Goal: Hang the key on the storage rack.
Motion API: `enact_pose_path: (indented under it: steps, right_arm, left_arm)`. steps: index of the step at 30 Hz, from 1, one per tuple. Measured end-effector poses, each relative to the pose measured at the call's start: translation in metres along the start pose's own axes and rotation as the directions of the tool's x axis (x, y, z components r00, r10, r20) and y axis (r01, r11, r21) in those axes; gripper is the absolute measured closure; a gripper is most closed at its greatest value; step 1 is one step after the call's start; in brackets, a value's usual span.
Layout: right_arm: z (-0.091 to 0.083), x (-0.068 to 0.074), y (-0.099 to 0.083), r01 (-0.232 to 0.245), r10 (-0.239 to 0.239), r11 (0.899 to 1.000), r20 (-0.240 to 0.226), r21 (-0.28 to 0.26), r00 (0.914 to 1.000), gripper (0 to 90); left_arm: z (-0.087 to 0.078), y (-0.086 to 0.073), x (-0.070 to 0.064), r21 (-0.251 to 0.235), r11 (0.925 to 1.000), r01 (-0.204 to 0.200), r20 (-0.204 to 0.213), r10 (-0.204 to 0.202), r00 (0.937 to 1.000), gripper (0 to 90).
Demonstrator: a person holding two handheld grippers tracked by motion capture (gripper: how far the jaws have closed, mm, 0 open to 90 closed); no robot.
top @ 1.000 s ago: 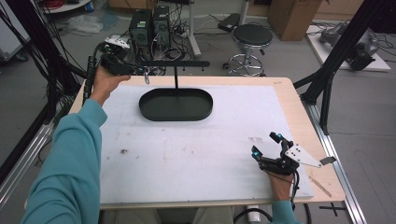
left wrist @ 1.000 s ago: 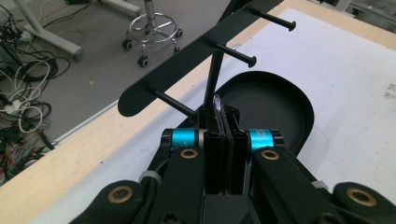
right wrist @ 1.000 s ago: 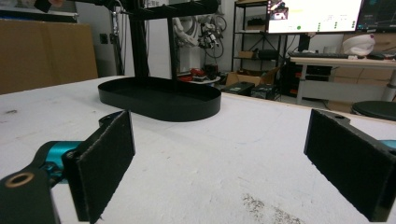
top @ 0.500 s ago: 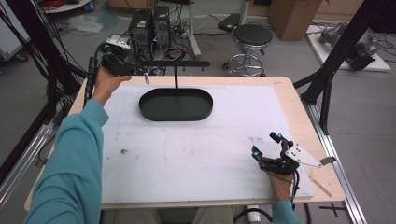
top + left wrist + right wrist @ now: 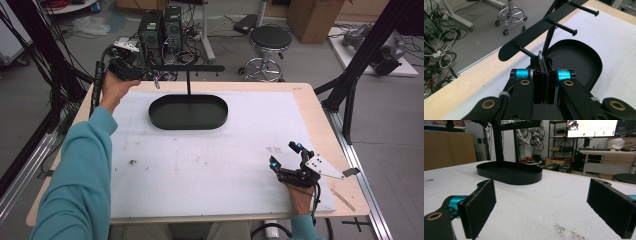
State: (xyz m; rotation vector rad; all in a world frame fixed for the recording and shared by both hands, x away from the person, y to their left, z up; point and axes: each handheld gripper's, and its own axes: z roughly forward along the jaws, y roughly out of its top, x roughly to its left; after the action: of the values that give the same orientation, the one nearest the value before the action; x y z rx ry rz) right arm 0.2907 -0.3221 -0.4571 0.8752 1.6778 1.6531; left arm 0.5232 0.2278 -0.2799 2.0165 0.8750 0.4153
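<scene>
Ring [image 5: 540, 55], thin, hard and light, sits at the upper middle of the left gripper view, pinched between closed left fingers [image 5: 537, 75] near a peg [image 5: 525, 51]; right fingers [image 5: 480, 207] gape wide, holding nothing.

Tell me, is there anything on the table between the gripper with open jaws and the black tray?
No. From the right gripper to the black tray there is just bare white mat with faint smudges, as the high view and right gripper view show.

Teal sleeves cover both forearms. The left gripper [image 5: 543, 72] has black jaws, cyan collars and brass-ringed pivots. The right gripper [image 5: 289, 157] has black felt-like pads [image 5: 480, 206], cyan tips, a grey three-cornered plate and a black cable.
</scene>
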Motion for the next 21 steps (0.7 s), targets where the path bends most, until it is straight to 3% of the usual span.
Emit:
enact_pose_path:
  steps: [9, 14, 17, 19, 21]
  right_arm:
    - [-0.0002, 0.0003, 0.0, -0.004, 0.004, 1.0, -0.001, 0.002, 1.0, 8.1]
    - [-0.0001, 0.0002, -0.0001, 0.001, -0.001, 1.0, 0.001, -0.003, 1.0, 8.1]
    - [-0.0001, 0.0002, -0.0001, 0.0, 0.0, 1.0, -0.001, -0.002, 1.0, 8.1]
    - [-0.0001, 0.0002, -0.0001, 0.0, 0.0, 1.0, -0.001, -0.002, 1.0, 8.1]
    - [-0.0001, 0.0002, -0.0001, 0.0, 0.0, 1.0, 0.0, -0.002, 1.0, 8.1]
  left_arm:
    - [0.0031, 0.0, -0.0001, -0.011, 0.9999, 0.009, -0.026, -0.01, 0.9996, 88.3]
    - [0.0051, -0.0004, 0.0008, -0.023, 0.9994, 0.025, -0.063, -0.026, 0.9976, 86.6]
    - [0.0022, -0.0009, 0.0044, -0.05, 0.9973, 0.054, -0.095, -0.058, 0.9937, 74.0]
    - [-0.0006, -0.0021, 0.0061, -0.06, 0.9967, 0.055, -0.103, -0.061, 0.9928, 70.9]
    - [-0.0035, -0.0054, 0.0078, -0.106, 0.9929, 0.054, -0.11, -0.066, 0.9918, 63.6]
